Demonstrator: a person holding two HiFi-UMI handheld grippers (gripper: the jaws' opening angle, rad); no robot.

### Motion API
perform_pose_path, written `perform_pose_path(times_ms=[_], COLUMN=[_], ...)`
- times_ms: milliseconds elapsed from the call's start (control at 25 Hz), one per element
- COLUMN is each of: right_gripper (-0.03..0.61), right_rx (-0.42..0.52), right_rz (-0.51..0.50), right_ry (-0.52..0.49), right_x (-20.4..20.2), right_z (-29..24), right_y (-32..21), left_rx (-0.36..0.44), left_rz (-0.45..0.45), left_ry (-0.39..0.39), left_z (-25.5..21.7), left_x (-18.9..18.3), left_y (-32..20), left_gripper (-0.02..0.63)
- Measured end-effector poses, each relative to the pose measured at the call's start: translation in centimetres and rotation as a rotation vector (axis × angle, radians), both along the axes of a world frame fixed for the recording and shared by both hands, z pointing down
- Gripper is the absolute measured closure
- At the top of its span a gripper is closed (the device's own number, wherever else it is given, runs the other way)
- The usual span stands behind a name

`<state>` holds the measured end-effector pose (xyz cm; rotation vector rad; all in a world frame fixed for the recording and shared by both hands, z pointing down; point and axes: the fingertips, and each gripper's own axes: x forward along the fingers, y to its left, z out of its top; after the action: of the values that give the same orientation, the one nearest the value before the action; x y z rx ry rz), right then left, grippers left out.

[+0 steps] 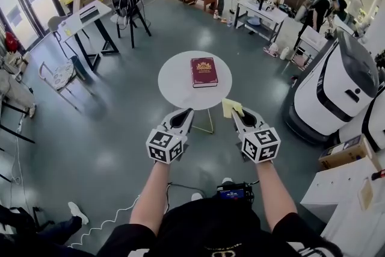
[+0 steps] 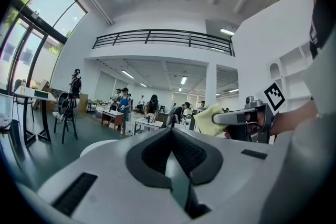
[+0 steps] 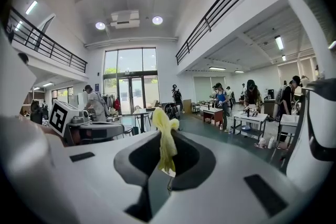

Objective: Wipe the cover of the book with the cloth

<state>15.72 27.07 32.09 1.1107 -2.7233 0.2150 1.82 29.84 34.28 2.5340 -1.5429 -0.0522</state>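
Right gripper view: fingers (image 3: 199, 162) of the right gripper (image 3: 168, 180) pinched tight on the yellow cloth (image 3: 167, 144). Cloth stands up out of the pinch as a crumpled strip, most of it free above the tips. Nothing else in the grip.

Left gripper view: left gripper (image 2: 172, 168) has its fingers pressed together, empty, nothing between them. Off to their right, approx. level w/ them, the other gripper shows w/ the cloth sticking out fwd of its tips.

Head view: both grippers side by side, apart, pointing fwd. Round white table (image 1: 171, 88) starts just past the fingertips. Cloth is over its near edge or just short of it; can't tell which. The book (image 1: 204, 63) lies flat and closed, dark-red cover (image 1: 204, 76) w/ gold print facing up. It sits further ahead of the fingers, roughly between the two pairs, touched by neither.

Step (judgement): approach phase. Cloth is in hand, no wipe begun.

Next move calls for: R fingers go fwd and down so the loose cloth, not the tips, lands on the cover, then sweep across it. L closed tips could pin a book corner to stop it sliding on the smooth top; prob. worth it. Risk: cloth is bunched thin, so little contact area.
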Motion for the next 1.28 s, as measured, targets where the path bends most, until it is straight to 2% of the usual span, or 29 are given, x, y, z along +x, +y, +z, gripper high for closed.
perform_pose_path(times_ms=[240,480,920,1280], right_gripper=[0.491,0.491,0.491,0.491], right_rx=[-0.019,-0.04,-0.077,-0.11], right_rz=[-0.017,-0.048,-0.111,-0.161], right_ry=[0.001,-0.013,-0.036,-0.047], right_x=[-1.4,-2.5,-3.5,-4.0], right_z=[1.5,2.7,2.6,3.6], right_y=[-3.7,-10.4,-23.7,-30.8], left_rx=[-0.024,-0.057,-0.089,-0.106], left_rz=[-0.011,-0.047,-0.106,-0.146], left_ry=[0.003,0.004,-0.025,-0.03], left_z=[1.6,3.1,2.5,2.8], left_x=[-1.0,-2.0,-2.9,-3.1], left_y=[-3.6,-9.2,-21.2,-27.8], left_gripper=[0.609,0.609,0.609,0.609])
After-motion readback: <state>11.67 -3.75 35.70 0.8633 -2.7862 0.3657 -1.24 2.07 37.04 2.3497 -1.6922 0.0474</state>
